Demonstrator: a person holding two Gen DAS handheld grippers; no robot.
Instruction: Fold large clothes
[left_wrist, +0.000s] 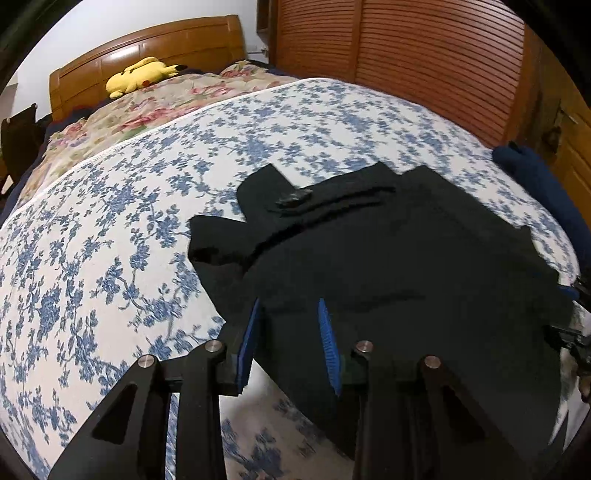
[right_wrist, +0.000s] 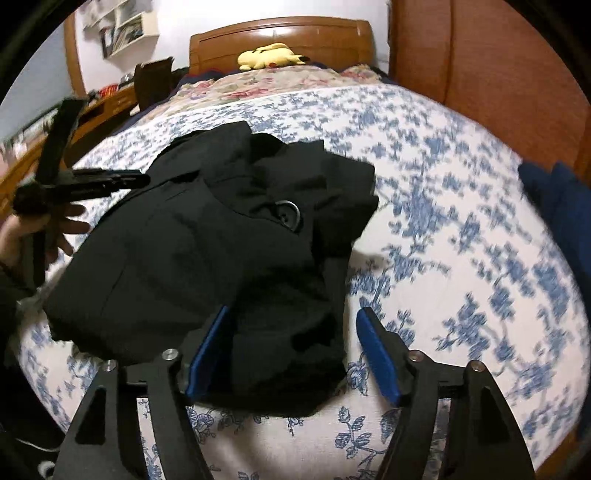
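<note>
Here a yellow plush toy (left_wrist: 142, 75) lies by the wooden headboard (left_wrist: 147, 48), top of frame. The black garment (right_wrist: 207, 251) sprawls mid-frame on the floral bedspread (left_wrist: 92, 240). Both tools tilt downward: left tool (left_wrist: 290, 343) part-open over cloth; right tool (right_wrist: 295, 350) spread wide, cloth between, unclamped.

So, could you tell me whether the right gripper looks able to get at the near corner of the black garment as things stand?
Probably yes. The right gripper is open, and the black garment already lies between its blue pads on the bedspread, with nothing in the way.
</note>
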